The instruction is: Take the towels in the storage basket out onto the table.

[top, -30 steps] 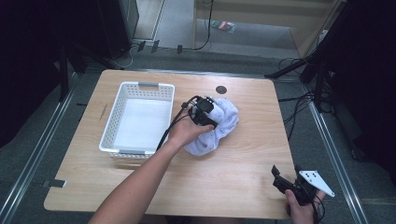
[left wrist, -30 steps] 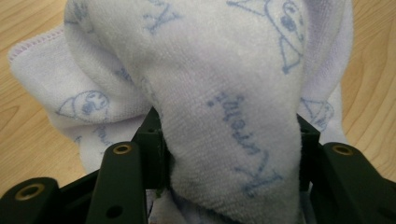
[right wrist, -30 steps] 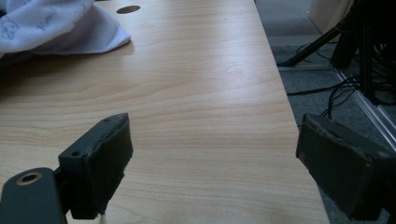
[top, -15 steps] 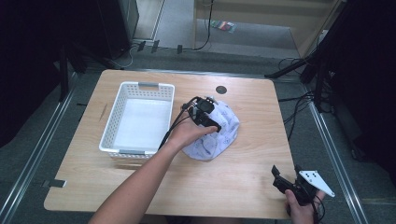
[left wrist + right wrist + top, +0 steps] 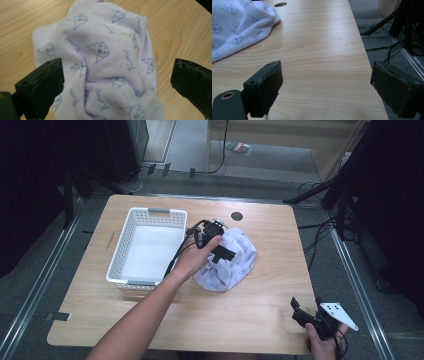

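Left hand-held gripper [image 5: 117,82], jaws spread, hovers over the crumpled towel [image 5: 105,62] with unreadable blue script; right hand-held gripper [image 5: 325,90], jaws spread, sits well apart.

High view looks down; both gripper views closely share the towel [image 5: 105,62].

You work at a light wooden desk [image 5: 260,315] on grey carpet floor [image 5: 250,175]; black cables [image 5: 320,227] lie around, and beyond stands perhaps a wooden cabinet [image 5: 280,140].
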`<state>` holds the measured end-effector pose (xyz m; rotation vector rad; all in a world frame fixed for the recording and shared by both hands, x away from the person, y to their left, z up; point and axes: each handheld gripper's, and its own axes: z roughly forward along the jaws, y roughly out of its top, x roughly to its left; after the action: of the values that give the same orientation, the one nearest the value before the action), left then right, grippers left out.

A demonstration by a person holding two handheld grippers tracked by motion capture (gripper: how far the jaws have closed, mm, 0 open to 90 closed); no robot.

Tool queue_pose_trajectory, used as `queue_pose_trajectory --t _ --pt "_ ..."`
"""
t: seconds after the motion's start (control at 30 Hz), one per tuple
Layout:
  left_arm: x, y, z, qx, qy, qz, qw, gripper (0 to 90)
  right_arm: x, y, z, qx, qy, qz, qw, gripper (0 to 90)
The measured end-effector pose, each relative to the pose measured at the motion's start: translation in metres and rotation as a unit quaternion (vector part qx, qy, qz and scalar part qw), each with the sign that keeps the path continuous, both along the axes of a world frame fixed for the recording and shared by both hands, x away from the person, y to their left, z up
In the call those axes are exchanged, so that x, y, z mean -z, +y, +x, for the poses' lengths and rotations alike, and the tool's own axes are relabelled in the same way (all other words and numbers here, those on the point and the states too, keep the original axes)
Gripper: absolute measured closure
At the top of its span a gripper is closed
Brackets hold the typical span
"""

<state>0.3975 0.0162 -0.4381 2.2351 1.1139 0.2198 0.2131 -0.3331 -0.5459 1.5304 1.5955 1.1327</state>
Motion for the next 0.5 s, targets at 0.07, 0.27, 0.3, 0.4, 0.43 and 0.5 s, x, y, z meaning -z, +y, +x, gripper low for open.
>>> queue_pose_trajectory --t 0.07,0.27,0.3,0.4,0.43,0.5 --pt "-0.004 0.005 -0.001 0.000 -0.003 -0.001 1.0000 0.0 0.000 0.000 0.000 0.000 0.000 0.000 1.0000 10.7" --pt "-0.016 0.019 -0.007 -0.009 -0.021 -0.007 0.9997 0.0 0.000 0.000 0.000 0.000 0.001 0.000 1.0000 10.7" --pt "-0.017 0.021 -0.007 -0.011 -0.024 -0.007 0.9996 0.0 0.000 0.000 0.000 0.000 0.001 0.000 1.0000 10.7" --pt "-0.021 0.027 -0.010 -0.014 -0.030 -0.006 0.9994 0.0 0.000 0.000 0.000 0.000 0.002 0.000 1.0000 10.7" --pt "-0.022 0.030 -0.010 -0.017 -0.032 -0.006 0.9993 0.0 0.000 0.000 0.000 0.000 0.002 -0.001 1.0000 10.7" --pt "-0.023 0.035 -0.011 -0.020 -0.034 -0.009 0.9992 0.0 0.000 0.000 0.000 0.000 0.001 0.000 1.0000 10.7"
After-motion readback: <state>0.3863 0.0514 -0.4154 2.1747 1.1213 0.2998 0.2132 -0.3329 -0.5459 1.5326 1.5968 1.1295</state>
